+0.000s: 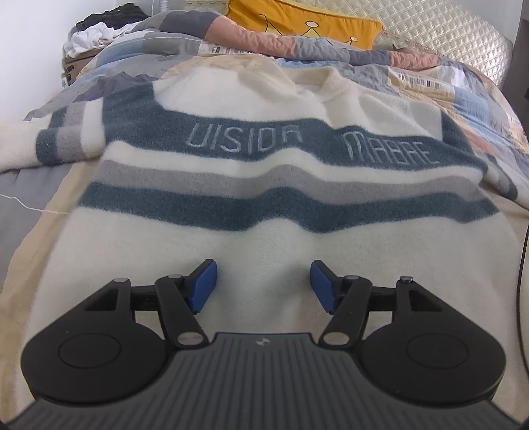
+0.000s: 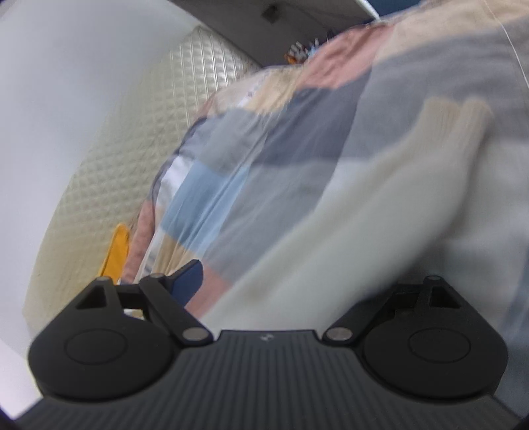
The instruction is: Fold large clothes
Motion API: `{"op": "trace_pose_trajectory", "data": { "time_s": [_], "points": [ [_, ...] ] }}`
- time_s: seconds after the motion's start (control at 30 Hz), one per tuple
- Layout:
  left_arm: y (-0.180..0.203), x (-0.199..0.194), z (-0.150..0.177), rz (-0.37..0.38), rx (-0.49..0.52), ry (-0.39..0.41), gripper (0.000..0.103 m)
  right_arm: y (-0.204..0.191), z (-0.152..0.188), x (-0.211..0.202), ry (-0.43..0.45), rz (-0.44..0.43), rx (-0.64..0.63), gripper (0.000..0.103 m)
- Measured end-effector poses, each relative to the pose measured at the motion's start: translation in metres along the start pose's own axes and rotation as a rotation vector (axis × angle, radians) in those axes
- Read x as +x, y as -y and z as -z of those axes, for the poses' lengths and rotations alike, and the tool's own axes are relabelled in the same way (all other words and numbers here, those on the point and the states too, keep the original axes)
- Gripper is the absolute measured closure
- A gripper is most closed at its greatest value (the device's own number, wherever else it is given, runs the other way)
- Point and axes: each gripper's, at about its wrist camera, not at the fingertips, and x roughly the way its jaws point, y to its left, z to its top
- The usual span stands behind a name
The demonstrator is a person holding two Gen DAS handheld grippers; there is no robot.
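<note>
A large cream sweater (image 1: pixel 251 231) with blue and grey stripes and lettering lies spread flat on the bed, collar far from me. My left gripper (image 1: pixel 263 286) hovers over its lower hem area, open and empty, blue pads apart. In the right wrist view, the sweater's cream sleeve (image 2: pixel 380 205) runs across the frame, blurred, with its ribbed cuff (image 2: pixel 453 122) at the upper right. My right gripper (image 2: pixel 264 284) is open; the sleeve lies between the fingers and hides the right one, while the left blue pad (image 2: pixel 186 278) shows.
A patchwork duvet (image 1: pixel 463 96) covers the bed. A yellow cushion (image 1: pixel 304 20) and a quilted headboard (image 1: pixel 446 36) are at the far end. A pile of clothes (image 1: pixel 96 33) sits on a box at the far left. A white wall (image 2: pixel 66 99) is nearby.
</note>
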Motion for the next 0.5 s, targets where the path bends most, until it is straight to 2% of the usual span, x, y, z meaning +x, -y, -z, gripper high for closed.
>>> {"op": "trace_pose_trajectory", "data": {
  "time_s": [0.07,0.2,0.23,0.27,0.37,0.5],
  "points": [
    [0.001,0.001,0.000,-0.003,0.007,-0.003,0.035,0.004,-0.006,0.006,0.018,0.066,-0.003,0.042],
    [0.001,0.003,-0.001,-0.001,0.001,-0.002,0.034,0.015,-0.015,0.006,0.062,0.128,0.034,0.069],
    [0.001,0.003,-0.001,0.001,0.001,-0.003,0.034,0.018,-0.018,0.005,0.081,0.149,0.015,0.084],
    [0.000,0.004,-0.001,0.004,-0.003,-0.003,0.034,0.020,-0.022,0.006,0.086,0.177,0.005,0.090],
    [-0.003,0.006,-0.002,0.010,-0.034,-0.003,0.034,0.017,-0.036,0.008,0.068,0.168,-0.043,0.093],
    [-0.005,0.007,-0.003,0.012,-0.040,-0.004,0.034,-0.024,-0.058,-0.001,0.104,0.133,-0.153,0.093]
  ]
}}
